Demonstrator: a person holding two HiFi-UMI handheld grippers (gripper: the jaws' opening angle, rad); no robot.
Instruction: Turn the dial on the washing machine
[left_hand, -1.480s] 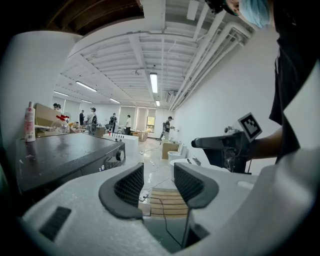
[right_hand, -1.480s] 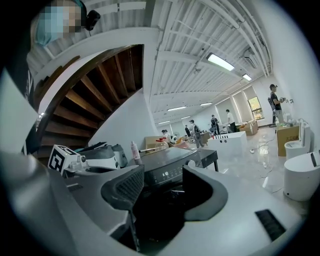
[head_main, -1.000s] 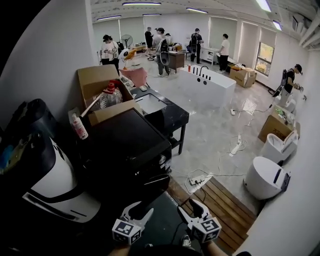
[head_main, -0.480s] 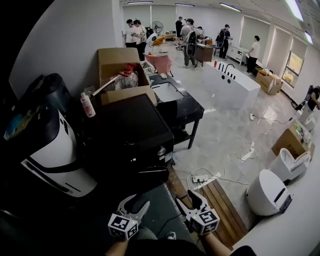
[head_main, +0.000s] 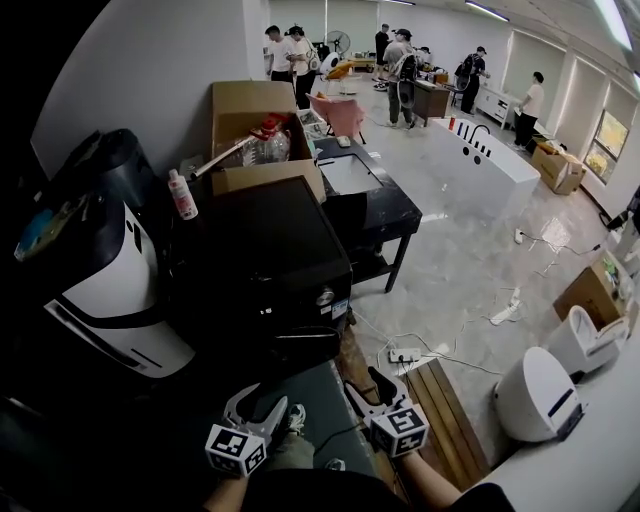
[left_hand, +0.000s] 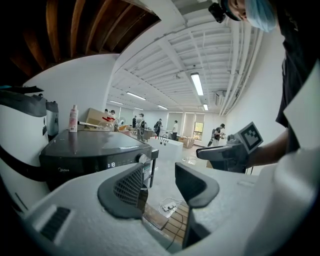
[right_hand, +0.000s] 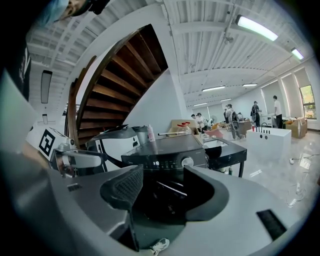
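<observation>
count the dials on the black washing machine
1: a silver dial on the washing machine front, right of the lit display; no other shows.

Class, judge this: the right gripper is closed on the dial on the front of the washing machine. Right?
No: the right gripper is open, short of the dial on the front of the washing machine, as the right gripper view shows.

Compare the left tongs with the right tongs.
Aim: the right tongs face the washing machine squarely, its dial just above their jaws; the left tongs look past its corner at the floor, dial off to their left.
Place: the right tongs sit beside the wooden decking, the left tongs farther from it.
Shared: both open and empty, touching nothing; the left tongs' jaws have just been opening.
</observation>
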